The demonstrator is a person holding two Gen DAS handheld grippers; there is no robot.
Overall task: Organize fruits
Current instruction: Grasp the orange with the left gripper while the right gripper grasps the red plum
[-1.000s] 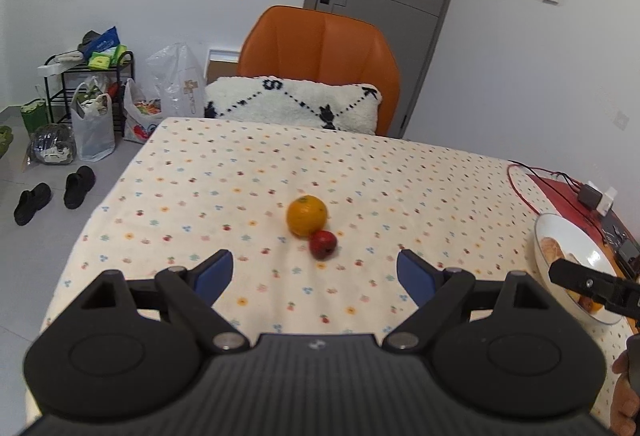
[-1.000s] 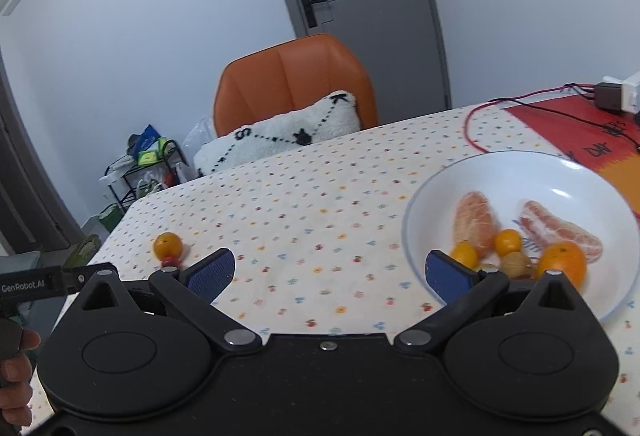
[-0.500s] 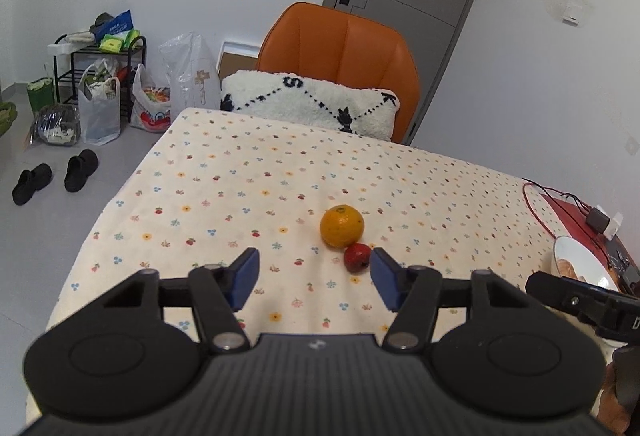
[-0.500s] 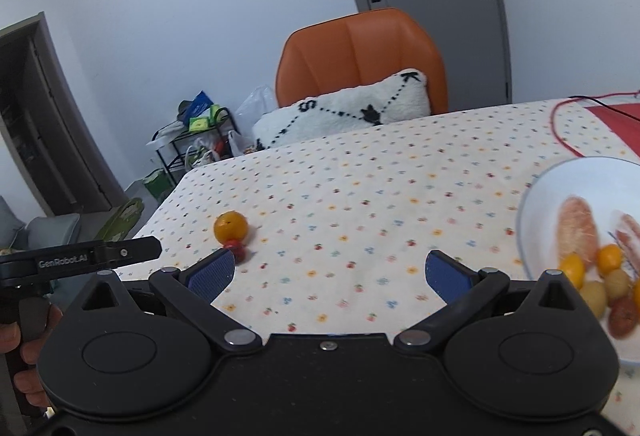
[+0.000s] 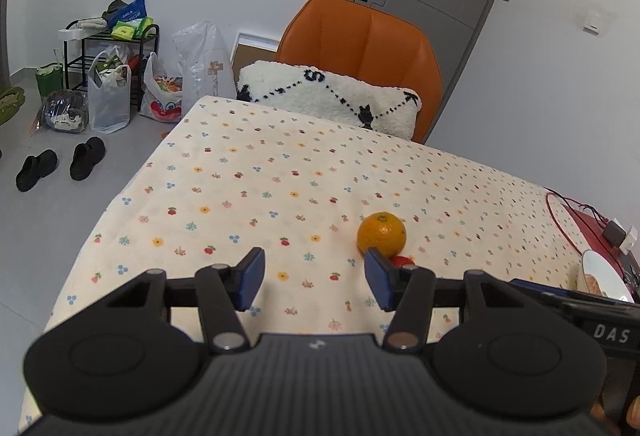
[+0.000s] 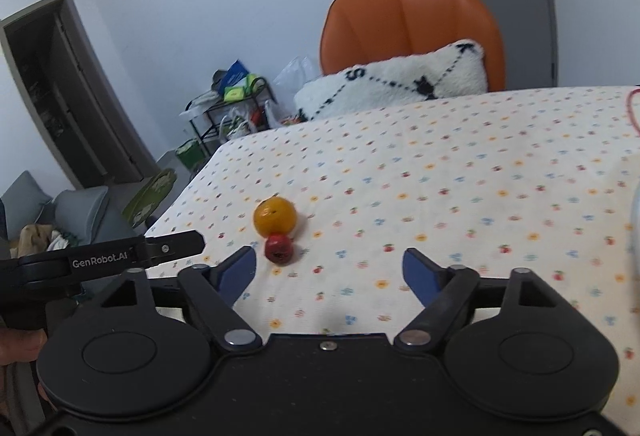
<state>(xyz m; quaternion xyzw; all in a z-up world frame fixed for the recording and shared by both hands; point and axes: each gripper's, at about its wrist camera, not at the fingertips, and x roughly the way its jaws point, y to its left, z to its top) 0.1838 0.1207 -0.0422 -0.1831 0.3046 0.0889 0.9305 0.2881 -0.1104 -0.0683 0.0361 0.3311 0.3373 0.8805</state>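
Round orange fruit (image 5: pixel 381 233) touching small red fruit (image 5: pixel 401 260) on spotted cloth, just ahead of both claws; left gripper (image 5: pixel 314 283) and right gripper (image 6: pixel 330 274) part-open, empty, jaws just narrowing.

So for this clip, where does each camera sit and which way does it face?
Left wrist: on the left hand-held gripper, looking down its fingers across the table to the orange; fingertips at bottom right.
Right wrist: on the right hand-held gripper, facing the small red fruit; a hand at left.
Shared: both fruits, the orange chair, each other's gripper.
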